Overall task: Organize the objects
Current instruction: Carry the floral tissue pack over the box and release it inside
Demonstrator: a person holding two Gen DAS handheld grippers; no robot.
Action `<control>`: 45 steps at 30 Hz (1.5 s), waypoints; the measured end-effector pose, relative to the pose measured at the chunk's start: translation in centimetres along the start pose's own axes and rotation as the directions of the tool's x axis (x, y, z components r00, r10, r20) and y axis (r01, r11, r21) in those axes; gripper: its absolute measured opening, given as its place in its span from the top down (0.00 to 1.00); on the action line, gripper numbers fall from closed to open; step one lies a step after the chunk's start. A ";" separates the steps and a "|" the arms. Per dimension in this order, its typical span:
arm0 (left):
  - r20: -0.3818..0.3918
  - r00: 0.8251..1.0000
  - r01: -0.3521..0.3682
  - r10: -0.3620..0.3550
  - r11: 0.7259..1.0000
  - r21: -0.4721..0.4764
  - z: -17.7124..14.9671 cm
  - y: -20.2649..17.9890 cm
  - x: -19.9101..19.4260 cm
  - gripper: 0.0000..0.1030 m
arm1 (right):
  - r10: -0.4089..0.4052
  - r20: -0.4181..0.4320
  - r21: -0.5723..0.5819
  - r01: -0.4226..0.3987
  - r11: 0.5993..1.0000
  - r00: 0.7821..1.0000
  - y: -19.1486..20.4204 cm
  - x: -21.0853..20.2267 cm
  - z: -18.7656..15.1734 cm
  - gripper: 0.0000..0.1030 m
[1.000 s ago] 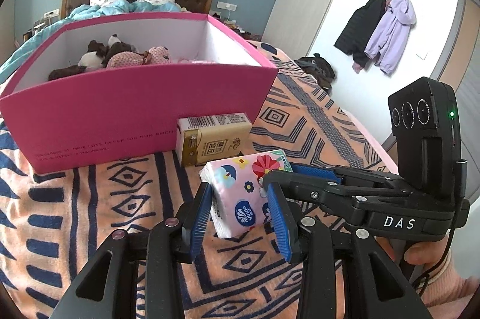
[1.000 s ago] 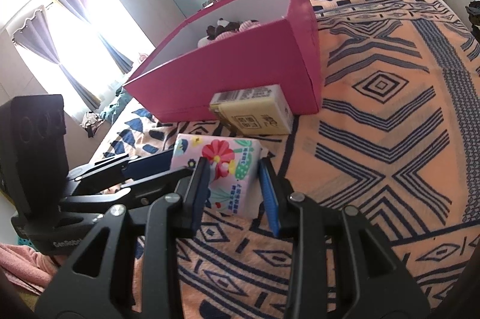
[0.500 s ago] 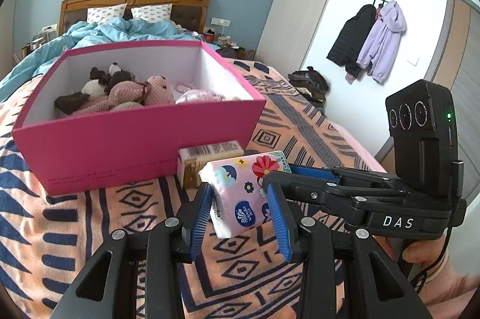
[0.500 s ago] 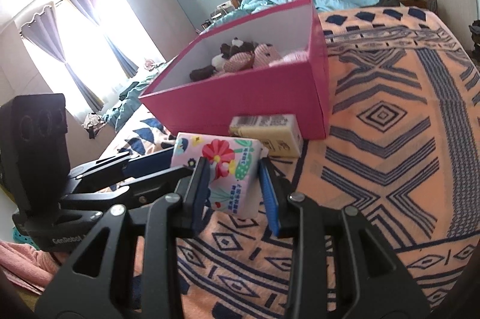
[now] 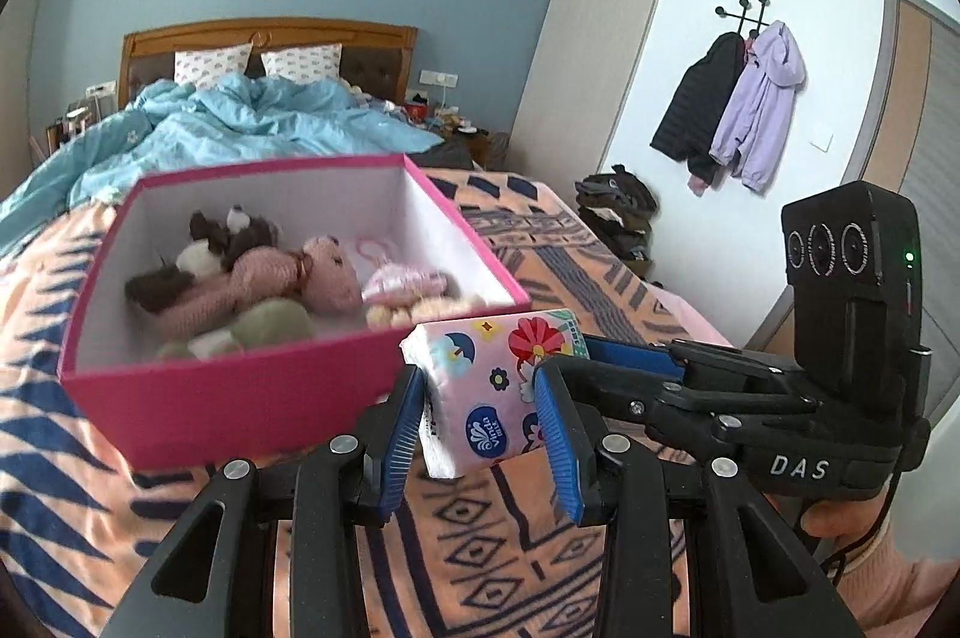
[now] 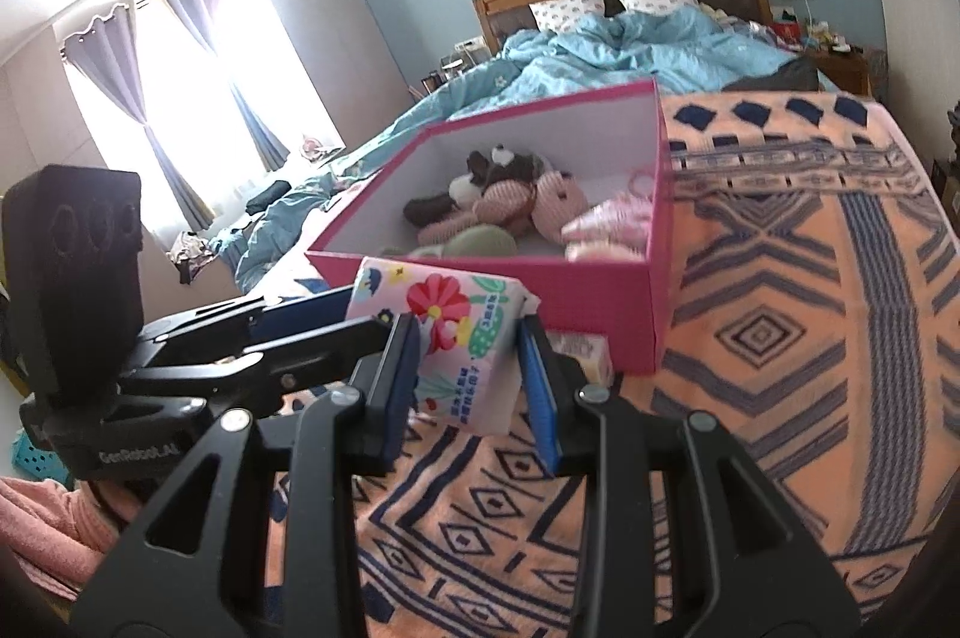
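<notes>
Pink floral wrap marks the tissue pack [image 5: 492, 386] you hold between both tools: your left gripper [image 5: 480, 422] clamps it from one side, your right gripper [image 6: 471, 368] from the other, each pair of blue pads pressed against its sides. You have it clear of the patterned blanket [image 6: 810, 314], just in front of the magenta box [image 5: 240, 392]. Inside that box lie plush toys [image 5: 270, 272]. A small yellow carton [image 6: 591, 353] sits against the box's near wall, under the pack.
</notes>
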State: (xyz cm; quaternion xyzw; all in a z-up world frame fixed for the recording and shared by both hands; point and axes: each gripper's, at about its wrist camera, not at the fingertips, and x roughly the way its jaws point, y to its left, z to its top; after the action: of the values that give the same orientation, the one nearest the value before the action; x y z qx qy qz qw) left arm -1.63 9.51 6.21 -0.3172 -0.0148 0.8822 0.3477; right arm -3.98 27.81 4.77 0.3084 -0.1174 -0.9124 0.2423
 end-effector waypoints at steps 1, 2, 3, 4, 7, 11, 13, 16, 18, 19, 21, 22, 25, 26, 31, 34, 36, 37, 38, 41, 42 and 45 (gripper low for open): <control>0.002 1.000 0.000 0.000 1.000 -0.001 0.4 0.1 0.0 0.63 | -0.004 0.004 -0.006 0.004 1.000 1.000 0.0 0.0 0.3 0.64; 0.005 1.000 -0.001 0.001 1.000 0.000 0.7 0.2 0.1 0.63 | -0.005 0.006 -0.008 0.005 1.000 1.000 0.0 0.0 0.6 0.64; 0.010 1.000 -0.003 0.003 1.000 0.002 1.0 0.2 0.1 0.63 | -0.001 0.010 -0.006 0.002 1.000 1.000 -0.2 0.1 1.1 0.64; 0.014 1.000 -0.005 0.005 1.000 0.003 1.3 0.3 0.2 0.63 | 0.000 0.012 -0.005 0.000 1.000 1.000 -0.2 0.1 1.4 0.64; 0.027 1.000 -0.014 0.013 1.000 0.006 2.3 0.4 0.4 0.63 | -0.001 0.021 -0.010 0.001 1.000 1.000 -0.4 0.3 2.3 0.64; 0.044 0.999 -0.015 0.015 1.000 0.003 3.5 0.6 0.5 0.63 | -0.006 0.037 -0.024 0.007 1.000 0.999 -0.5 0.5 3.7 0.64; 0.056 0.998 -0.015 0.015 1.000 0.003 4.1 0.8 0.6 0.63 | -0.007 0.045 -0.032 0.009 0.999 0.999 -0.5 0.6 4.4 0.64; 0.063 0.998 -0.014 0.014 1.000 -0.005 5.0 1.2 1.0 0.63 | -0.008 0.052 -0.041 0.010 0.999 0.999 -0.7 0.8 5.4 0.64; 0.066 0.998 -0.018 0.018 1.000 -0.006 5.5 1.5 1.3 0.63 | -0.012 0.054 -0.046 0.014 0.999 0.998 -0.8 1.1 6.0 0.64; 0.068 0.998 -0.020 0.021 1.000 -0.004 5.8 1.6 1.5 0.63 | -0.011 0.054 -0.043 0.014 0.999 0.998 -1.0 1.2 6.3 0.64; 0.068 0.997 -0.024 0.025 1.000 -0.007 6.3 1.8 1.9 0.63 | -0.010 0.052 -0.040 0.012 0.999 0.999 -1.3 1.5 6.7 0.64; 0.068 0.997 -0.026 0.026 1.000 -0.006 6.3 1.8 2.1 0.63 | -0.009 0.051 -0.038 0.011 0.999 0.999 -1.5 1.7 7.0 0.64; 0.067 0.997 -0.028 0.029 1.000 -0.013 6.8 2.1 2.6 0.63 | -0.010 0.044 -0.037 0.012 0.999 0.999 -2.0 2.3 7.7 0.64; 0.066 0.997 -0.028 0.029 0.999 -0.016 7.0 2.2 2.8 0.63 | -0.010 0.043 -0.035 0.012 0.999 0.999 -2.2 2.4 7.8 0.64; 0.057 0.998 -0.034 0.036 0.999 -0.032 7.6 3.0 4.1 0.63 | -0.016 0.030 -0.024 0.017 1.000 0.999 -3.1 3.6 8.6 0.65; 0.055 0.998 -0.036 0.038 0.998 -0.042 7.7 3.3 4.7 0.63 | -0.021 0.021 -0.022 0.022 1.000 1.000 -3.5 4.2 9.0 0.65; 0.056 0.998 -0.030 0.033 0.998 -0.052 7.8 3.7 5.1 0.63 | -0.025 0.018 -0.021 0.025 0.999 1.000 -3.8 4.6 9.2 0.65; 0.056 0.998 -0.027 0.030 0.998 -0.057 7.8 3.8 5.2 0.63 | -0.026 0.016 -0.022 0.026 0.999 1.000 -3.9 4.7 9.3 0.65; 0.055 0.998 -0.025 0.028 0.998 -0.063 7.8 3.9 5.3 0.63 | -0.028 0.015 -0.021 0.028 0.999 1.000 -4.0 4.9 9.4 0.65; 0.049 0.998 -0.024 0.028 0.997 -0.071 8.0 4.1 5.9 0.63 | -0.033 0.011 -0.021 0.033 0.999 0.999 -4.3 5.2 9.5 0.65; 0.047 0.998 -0.025 0.029 0.997 -0.072 8.0 4.1 6.0 0.63 | -0.034 0.009 -0.020 0.034 0.999 0.999 -4.4 5.3 9.6 0.65; 0.044 0.999 -0.026 0.029 0.997 -0.074 8.0 4.2 6.4 0.63 | -0.037 0.006 -0.018 0.037 0.999 0.999 -4.7 5.6 9.7 0.65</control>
State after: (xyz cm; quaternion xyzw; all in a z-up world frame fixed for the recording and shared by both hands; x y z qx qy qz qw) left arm -12.29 11.84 8.09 -0.3099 -0.0507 0.8927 0.3231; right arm -15.56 29.58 7.83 0.3058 -0.1042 -0.9185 0.2281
